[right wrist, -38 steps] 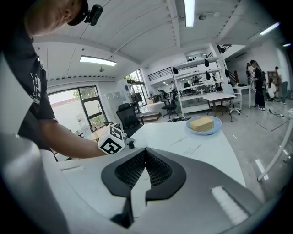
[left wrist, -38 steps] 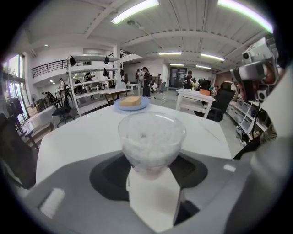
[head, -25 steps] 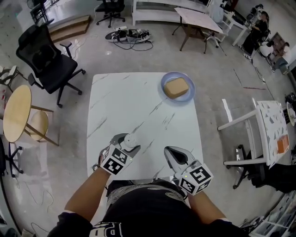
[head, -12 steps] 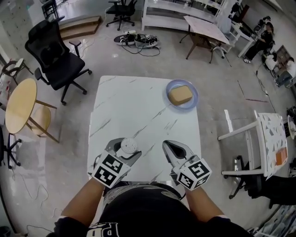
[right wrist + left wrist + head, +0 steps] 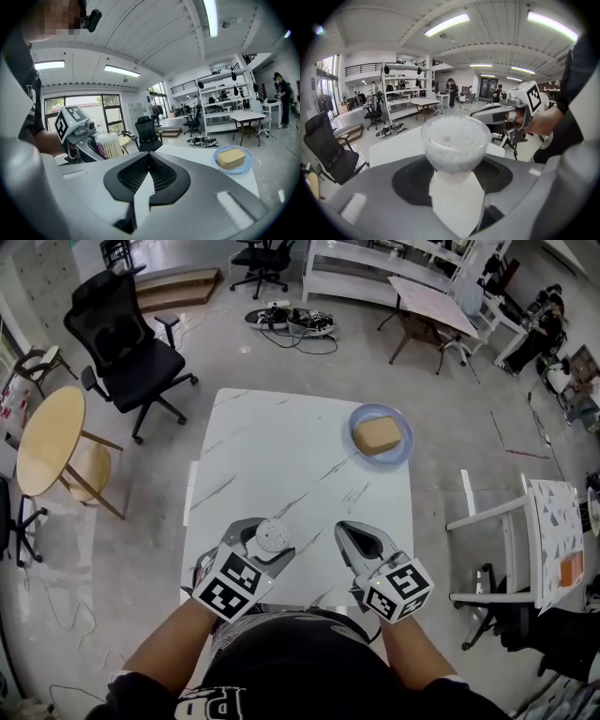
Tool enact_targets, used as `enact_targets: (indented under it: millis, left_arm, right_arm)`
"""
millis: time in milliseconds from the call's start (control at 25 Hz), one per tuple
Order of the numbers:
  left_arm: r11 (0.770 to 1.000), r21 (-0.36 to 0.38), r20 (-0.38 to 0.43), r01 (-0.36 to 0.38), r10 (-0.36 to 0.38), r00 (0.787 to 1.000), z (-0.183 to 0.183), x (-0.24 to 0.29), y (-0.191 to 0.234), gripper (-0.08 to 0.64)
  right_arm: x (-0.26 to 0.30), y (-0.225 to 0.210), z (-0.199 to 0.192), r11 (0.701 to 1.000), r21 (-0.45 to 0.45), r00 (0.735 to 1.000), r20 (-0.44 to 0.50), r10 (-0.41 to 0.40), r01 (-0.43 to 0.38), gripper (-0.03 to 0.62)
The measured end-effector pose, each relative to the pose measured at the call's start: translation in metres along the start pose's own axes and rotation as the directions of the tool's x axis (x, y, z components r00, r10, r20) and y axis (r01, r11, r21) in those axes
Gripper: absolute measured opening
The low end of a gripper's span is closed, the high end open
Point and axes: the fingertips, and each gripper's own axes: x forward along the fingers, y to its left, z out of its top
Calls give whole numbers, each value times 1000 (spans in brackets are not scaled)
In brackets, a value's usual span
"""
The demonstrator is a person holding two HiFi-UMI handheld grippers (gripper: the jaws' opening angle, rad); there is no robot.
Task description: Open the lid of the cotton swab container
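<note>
The cotton swab container [image 5: 273, 538] is a small clear round tub packed with white-tipped swabs. My left gripper [image 5: 265, 542] is shut on it and holds it upright above the near edge of the white marble table [image 5: 281, 446]. In the left gripper view the container [image 5: 455, 143] fills the space between the jaws of the left gripper [image 5: 454, 169]. My right gripper [image 5: 359, 536] is shut with nothing in it, a hand's width to the right of the container. The right gripper view shows its jaws [image 5: 149, 161] meeting, with the container [image 5: 108, 145] at the left.
A blue plate [image 5: 357, 418] holding a tan block [image 5: 379, 434] sits at the table's far right corner. A black office chair [image 5: 122, 343] and a round wooden side table [image 5: 47, 437] stand to the left, and a white folding table [image 5: 553, 493] to the right.
My left gripper has risen off the table with the container still in its jaws. The right gripper has shifted slightly and stays shut.
</note>
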Motion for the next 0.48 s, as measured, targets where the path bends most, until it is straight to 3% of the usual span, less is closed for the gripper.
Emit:
enact_targets:
  millis: [240, 480]
  left_arm:
    - [999, 42, -67, 6, -3, 998, -10, 9, 3, 311]
    - [990, 103, -132, 91, -77, 988, -18, 24, -8, 311]
  right_arm:
    - [5, 24, 2, 987, -139, 996, -52, 75, -81, 3]
    - [15, 75, 11, 918, -280, 959, -129, 254, -281, 125]
